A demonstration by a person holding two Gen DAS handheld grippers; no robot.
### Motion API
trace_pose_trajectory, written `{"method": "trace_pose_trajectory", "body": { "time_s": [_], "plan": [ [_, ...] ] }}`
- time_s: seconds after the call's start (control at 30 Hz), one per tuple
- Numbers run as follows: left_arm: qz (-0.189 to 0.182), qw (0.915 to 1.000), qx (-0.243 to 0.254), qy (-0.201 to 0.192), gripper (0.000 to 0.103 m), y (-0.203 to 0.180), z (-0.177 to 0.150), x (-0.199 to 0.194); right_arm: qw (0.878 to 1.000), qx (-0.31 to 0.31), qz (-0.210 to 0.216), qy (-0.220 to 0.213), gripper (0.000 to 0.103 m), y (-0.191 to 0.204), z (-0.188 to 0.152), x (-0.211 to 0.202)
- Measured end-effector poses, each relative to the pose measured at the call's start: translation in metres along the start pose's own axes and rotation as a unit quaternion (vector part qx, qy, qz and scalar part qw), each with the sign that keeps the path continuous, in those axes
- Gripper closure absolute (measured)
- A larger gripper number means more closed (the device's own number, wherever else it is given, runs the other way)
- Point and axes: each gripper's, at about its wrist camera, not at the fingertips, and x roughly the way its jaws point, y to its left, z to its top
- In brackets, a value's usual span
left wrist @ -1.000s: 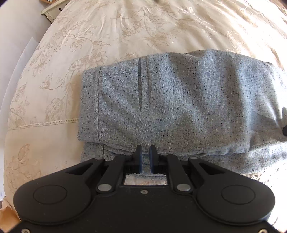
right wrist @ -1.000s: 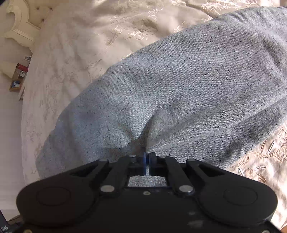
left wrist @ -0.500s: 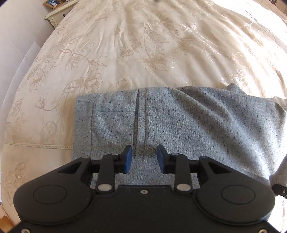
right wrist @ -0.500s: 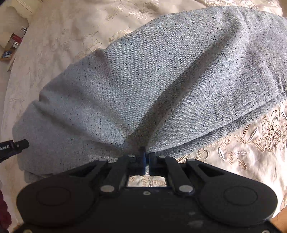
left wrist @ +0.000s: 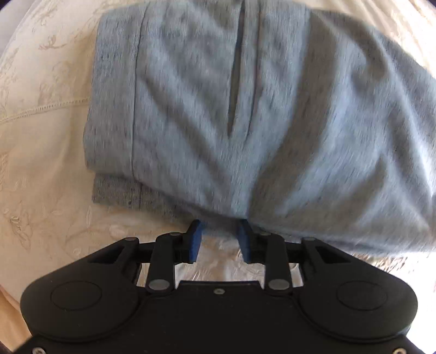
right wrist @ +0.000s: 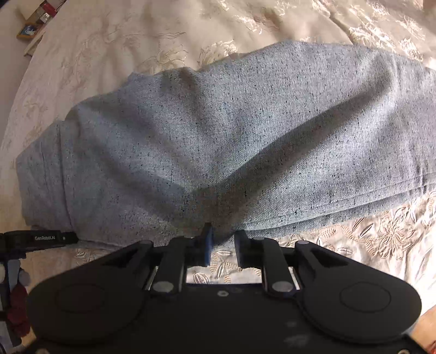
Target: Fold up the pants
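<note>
The grey speckled pants point(left wrist: 245, 114) lie folded in layers on the cream bedspread; they also fill the right wrist view point(right wrist: 231, 141). A lower layer sticks out at the near left corner point(left wrist: 120, 193). My left gripper point(left wrist: 220, 239) is open, its blue pads at the pants' near edge, holding nothing. My right gripper point(right wrist: 222, 246) is open at the near edge of the fold, with no cloth between its pads. The left gripper's tip point(right wrist: 41, 237) shows at the left edge of the right wrist view.
The embroidered cream bedspread point(right wrist: 136, 40) surrounds the pants on all sides. Boxes and small items point(right wrist: 35, 24) lie off the bed at the far left in the right wrist view. The left wrist view is motion-blurred.
My right gripper has opened and let go of the pants. My left gripper, opened half a second ago, has drawn back to the pants' near edge. The pants now lie folded.
</note>
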Motion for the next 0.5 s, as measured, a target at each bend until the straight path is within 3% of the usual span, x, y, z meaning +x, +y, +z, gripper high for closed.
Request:
{"method": "trace_pose_trajectory", "body": {
  "time_s": [0.07, 0.1, 0.23, 0.33, 0.43, 0.5],
  "plan": [
    [-0.002, 1.0, -0.003, 0.006, 0.08, 0.006, -0.008, -0.002, 0.999, -0.029, 0.004, -0.026, 0.074, 0.01, 0.003, -0.018],
    [-0.001, 1.0, 0.004, -0.004, 0.082, 0.007, -0.012, -0.009, 0.998, -0.042, 0.006, -0.038, 0.072, 0.015, 0.005, -0.023],
    [-0.012, 0.9953, 0.048, -0.083, 0.078, 0.0, -0.011, -0.058, 0.994, -0.073, 0.029, -0.071, 0.072, 0.037, 0.022, -0.024],
    [-0.03, 0.9891, 0.044, -0.138, 0.074, -0.005, 0.009, -0.084, 0.991, -0.096, 0.032, -0.086, 0.072, 0.057, 0.04, -0.002],
    [-0.027, 0.9867, 0.028, -0.158, 0.073, -0.012, 0.036, -0.082, 0.99, -0.116, 0.021, -0.076, 0.072, 0.07, 0.046, 0.025],
    [-0.015, 0.9875, 0.028, -0.155, 0.073, -0.024, 0.054, -0.073, 0.99, -0.131, 0.003, -0.048, 0.07, 0.072, 0.042, 0.048]
  ]
}}
